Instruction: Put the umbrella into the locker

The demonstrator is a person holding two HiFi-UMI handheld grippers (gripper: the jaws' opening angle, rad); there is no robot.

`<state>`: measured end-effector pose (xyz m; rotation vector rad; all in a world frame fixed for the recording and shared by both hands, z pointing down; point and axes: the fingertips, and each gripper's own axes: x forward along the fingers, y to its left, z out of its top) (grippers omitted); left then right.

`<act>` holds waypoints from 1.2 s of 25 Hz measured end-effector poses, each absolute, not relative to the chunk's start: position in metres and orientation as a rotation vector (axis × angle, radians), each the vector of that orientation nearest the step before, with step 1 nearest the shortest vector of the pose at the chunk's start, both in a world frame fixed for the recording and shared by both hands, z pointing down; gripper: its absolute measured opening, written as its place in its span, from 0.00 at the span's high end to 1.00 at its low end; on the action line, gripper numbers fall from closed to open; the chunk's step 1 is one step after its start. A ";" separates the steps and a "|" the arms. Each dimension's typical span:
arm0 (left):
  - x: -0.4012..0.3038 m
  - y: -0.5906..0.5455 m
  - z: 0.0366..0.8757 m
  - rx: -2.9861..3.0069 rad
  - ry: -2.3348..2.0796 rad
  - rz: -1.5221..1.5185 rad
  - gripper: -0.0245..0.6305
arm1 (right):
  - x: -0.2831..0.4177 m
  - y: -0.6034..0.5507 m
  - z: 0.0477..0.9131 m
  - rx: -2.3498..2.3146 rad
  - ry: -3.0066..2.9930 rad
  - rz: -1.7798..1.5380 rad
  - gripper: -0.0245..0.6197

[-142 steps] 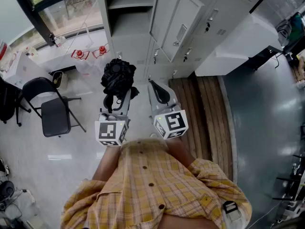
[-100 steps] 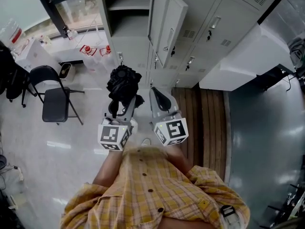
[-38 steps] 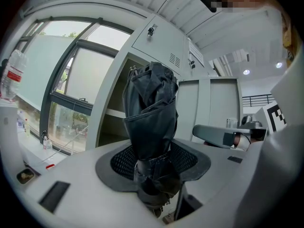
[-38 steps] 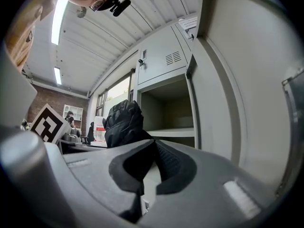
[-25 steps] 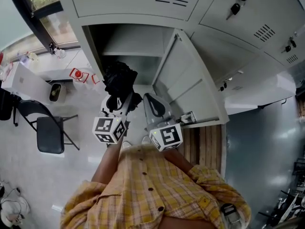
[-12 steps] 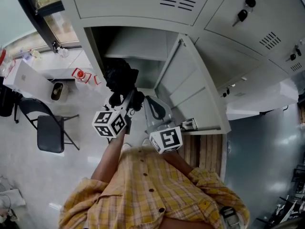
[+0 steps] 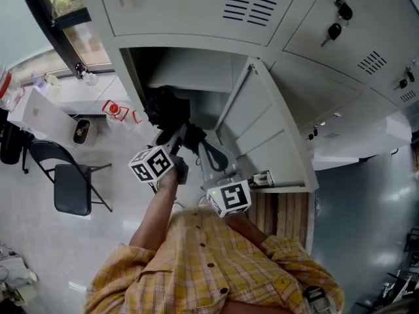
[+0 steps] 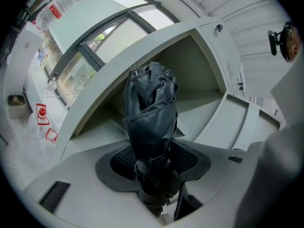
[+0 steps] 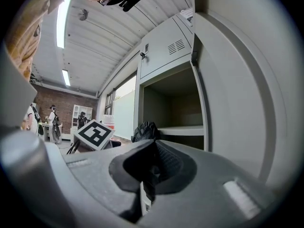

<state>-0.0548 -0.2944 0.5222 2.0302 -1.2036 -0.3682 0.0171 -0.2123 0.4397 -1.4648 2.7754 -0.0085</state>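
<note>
The left gripper [image 7: 171,135] has moved up and forward; its fingers are closed tight on the black umbrella [image 7: 163,106]; the umbrella's top is now right at the mouth of the open locker [image 7: 190,70], so it looks nearly ready to go in; the right gripper [image 7: 208,150] waits lower down, fingers pressed together, holding nothing.

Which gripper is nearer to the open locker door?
Right. The right gripper sits just beside the door; the left gripper, holding the umbrella, is farther left at the locker opening.
</note>
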 end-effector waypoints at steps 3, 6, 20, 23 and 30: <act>-0.054 -0.298 0.529 1.993 -1.179 -0.388 0.65 | 0.016 -0.213 0.442 -1.452 2.778 -0.012 0.96; -0.053 -0.299 0.535 1.981 -1.168 -0.363 0.65 | 0.016 -0.214 0.443 -1.453 2.781 -0.019 0.96; -0.054 -0.319 0.551 1.772 -1.010 -0.503 0.65 | 0.019 -0.222 0.440 -1.461 2.792 0.001 0.96; -0.051 -0.325 0.549 1.709 -0.948 -0.569 0.65 | 0.019 -0.223 0.439 -1.460 2.789 0.008 0.96; -0.044 -0.333 0.555 1.620 -0.821 -0.598 0.65 | 0.015 -0.222 0.436 -1.452 2.791 0.021 0.96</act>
